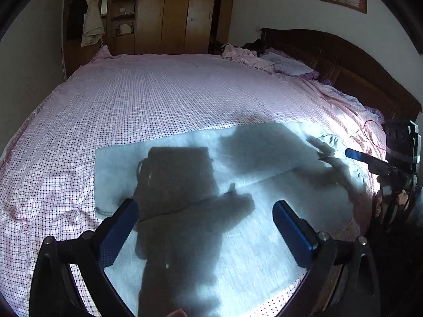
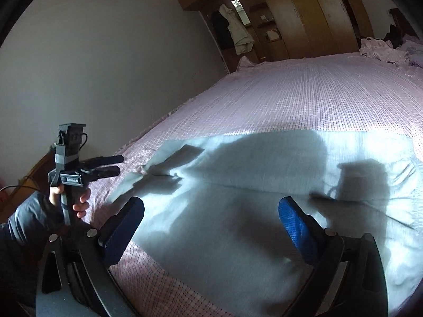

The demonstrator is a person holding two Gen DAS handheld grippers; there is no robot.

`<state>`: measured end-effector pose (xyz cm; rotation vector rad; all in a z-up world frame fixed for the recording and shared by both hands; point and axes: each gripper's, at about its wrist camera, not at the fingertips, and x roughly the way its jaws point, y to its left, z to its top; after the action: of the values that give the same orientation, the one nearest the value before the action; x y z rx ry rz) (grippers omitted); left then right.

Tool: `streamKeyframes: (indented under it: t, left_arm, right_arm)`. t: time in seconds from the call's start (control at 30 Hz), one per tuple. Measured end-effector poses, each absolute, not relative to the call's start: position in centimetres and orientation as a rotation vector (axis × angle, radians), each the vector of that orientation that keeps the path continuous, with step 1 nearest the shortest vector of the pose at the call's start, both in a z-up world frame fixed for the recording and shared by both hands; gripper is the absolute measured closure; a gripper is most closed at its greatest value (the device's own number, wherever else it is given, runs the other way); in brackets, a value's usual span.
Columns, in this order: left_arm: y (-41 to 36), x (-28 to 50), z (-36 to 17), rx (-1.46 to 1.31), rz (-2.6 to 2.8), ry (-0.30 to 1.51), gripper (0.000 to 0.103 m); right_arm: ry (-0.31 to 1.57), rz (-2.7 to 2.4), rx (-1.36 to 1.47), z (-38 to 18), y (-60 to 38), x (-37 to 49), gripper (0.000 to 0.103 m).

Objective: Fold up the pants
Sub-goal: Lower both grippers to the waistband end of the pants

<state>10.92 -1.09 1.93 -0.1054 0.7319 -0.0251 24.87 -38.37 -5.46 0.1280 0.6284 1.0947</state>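
On the near part of the bed [image 1: 158, 92], over its pink checked sheet, the pale grey pants [image 1: 264, 237] lie spread flat in bright light, crossed by dark shadows. The left tool [image 1: 206, 222] hangs just above the pants with its blue-padded fingers [image 1: 119, 232] set wide apart and nothing between them. The right tool [image 2: 211, 222] hovers over the pants too, its fingers equally wide and empty. Beyond the bed stands a wooden wardrobe [image 1: 179, 13], and crumpled bedding [image 1: 246, 55] lies by the headboard [image 1: 343, 60].
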Motion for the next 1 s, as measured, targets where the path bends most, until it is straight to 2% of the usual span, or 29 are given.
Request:
streamKeyframes:
  t: [0.3,0.63,0.77,0.83,0.87,0.9,1.0]
  left_arm:
    - [0.7,14.1,-0.3,-0.201,-0.080,0.755,0.000]
    - [-0.9,23.4,-0.6,0.250,-0.097,0.897,0.000]
    - [-0.8,28.0,-1.3,0.295,-0.090,0.919,0.000]
    - [-0.3,30.0,-2.0,0.246,-0.100,0.928,0.000]
    - [-0.2,31.0,-2.7,0.253,-0.105,0.954,0.001]
    - [-0.2,31.8,-3.4,0.288,-0.096,0.969,0.004]
    - [0.1,33.8,-5.9,0.379,-0.083,1.023,0.009]
  right_arm:
    - [0.665,1.028,0.052,-5.4,-37.5,27.6,0.005]
    - [0.661,1.027,-0.316,-3.2,-34.4,35.9,0.005]
    - [0.762,1.065,-0.369,-3.8,-32.0,40.7,0.005]
    - [0.828,1.100,-0.434,-5.0,-30.7,42.0,0.011]
    - [0.849,1.107,-0.477,-5.6,-30.1,42.4,0.021]
    - [0.868,1.111,-0.514,-6.1,-29.5,42.8,0.026]
    - [0.925,1.129,-0.562,-7.7,-28.5,43.5,0.027]
